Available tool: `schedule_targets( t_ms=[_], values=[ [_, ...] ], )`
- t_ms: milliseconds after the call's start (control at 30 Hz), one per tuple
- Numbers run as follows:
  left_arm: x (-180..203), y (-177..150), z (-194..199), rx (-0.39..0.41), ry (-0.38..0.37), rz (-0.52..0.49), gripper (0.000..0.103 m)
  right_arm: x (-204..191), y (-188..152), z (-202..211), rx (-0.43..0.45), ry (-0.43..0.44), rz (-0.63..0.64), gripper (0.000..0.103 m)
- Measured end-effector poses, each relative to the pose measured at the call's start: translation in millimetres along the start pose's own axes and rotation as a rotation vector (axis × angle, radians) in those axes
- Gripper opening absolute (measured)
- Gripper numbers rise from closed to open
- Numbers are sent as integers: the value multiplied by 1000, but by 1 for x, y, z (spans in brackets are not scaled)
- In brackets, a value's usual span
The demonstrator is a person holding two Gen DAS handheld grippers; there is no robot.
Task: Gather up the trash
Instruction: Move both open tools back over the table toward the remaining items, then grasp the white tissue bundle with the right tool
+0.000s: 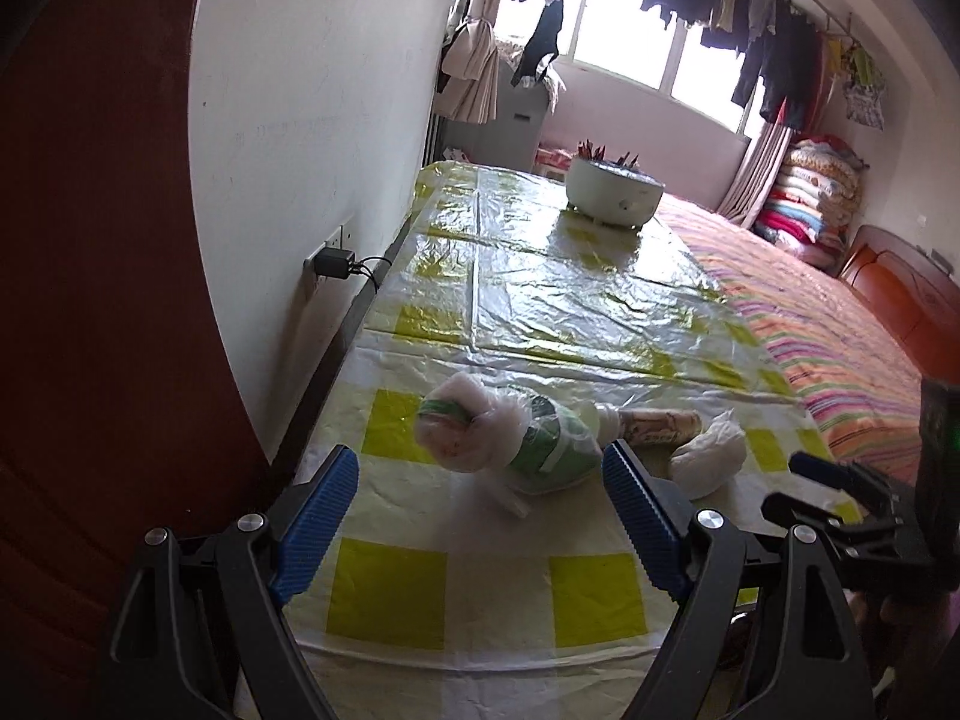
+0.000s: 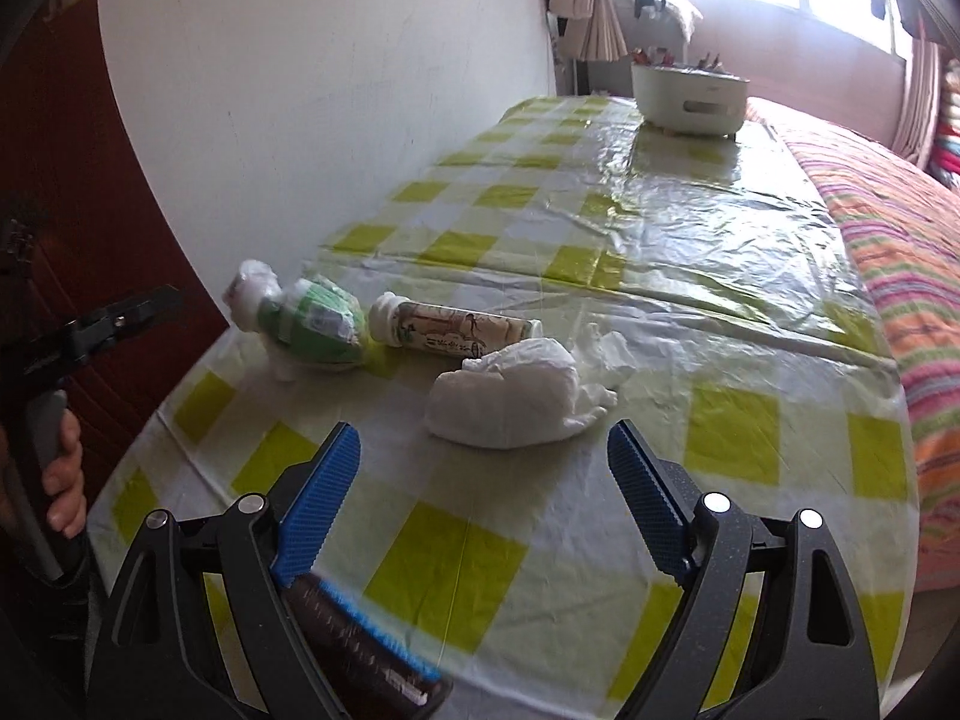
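Near our table's (image 2: 750, 420) front edge the bottles (image 2: 456, 330) and wad (image 2: 504, 402) lie uncollected, left gripper (image 1: 480, 492) and right gripper (image 2: 486, 480) both agape, empty.

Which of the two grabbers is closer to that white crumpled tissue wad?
Right. The right gripper sits open just before the tissue wad; the left gripper faces the green bottle beside it.

I'm looking across a checked plastic tablecloth (image 1: 540, 276) beside a white wall (image 1: 312, 120); daylight is pouring through the window (image 1: 624, 42) at twelve o'clock, a striped bed (image 1: 840, 348) lying at two.
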State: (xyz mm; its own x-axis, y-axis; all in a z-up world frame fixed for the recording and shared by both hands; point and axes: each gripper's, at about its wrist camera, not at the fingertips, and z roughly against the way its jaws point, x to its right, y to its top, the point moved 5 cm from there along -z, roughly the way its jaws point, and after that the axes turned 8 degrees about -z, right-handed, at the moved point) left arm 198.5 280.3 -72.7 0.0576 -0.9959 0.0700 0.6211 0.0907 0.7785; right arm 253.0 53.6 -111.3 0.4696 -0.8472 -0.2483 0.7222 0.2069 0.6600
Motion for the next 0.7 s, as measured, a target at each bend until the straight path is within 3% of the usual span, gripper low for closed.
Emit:
schedule_targets(
  t_ms=[200,567,633,667,700],
  values=[
    [-3,0,-9,-16,-7,16,81,-2,10,-22,-34,-50,29,88],
    [-6,1,-21,-42,-16,39,81,3,12,-59,-142,-53,45,88],
    [-5,0,-23,-45,-12,32,81,3,9,-62,-150,-63,53,73],
    [-5,0,-24,-47,-8,30,81,5,7,-61,-150,-74,55,56],
    [-6,-1,-26,-52,-6,31,81,7,7,-59,-143,-86,54,50]
  ],
)
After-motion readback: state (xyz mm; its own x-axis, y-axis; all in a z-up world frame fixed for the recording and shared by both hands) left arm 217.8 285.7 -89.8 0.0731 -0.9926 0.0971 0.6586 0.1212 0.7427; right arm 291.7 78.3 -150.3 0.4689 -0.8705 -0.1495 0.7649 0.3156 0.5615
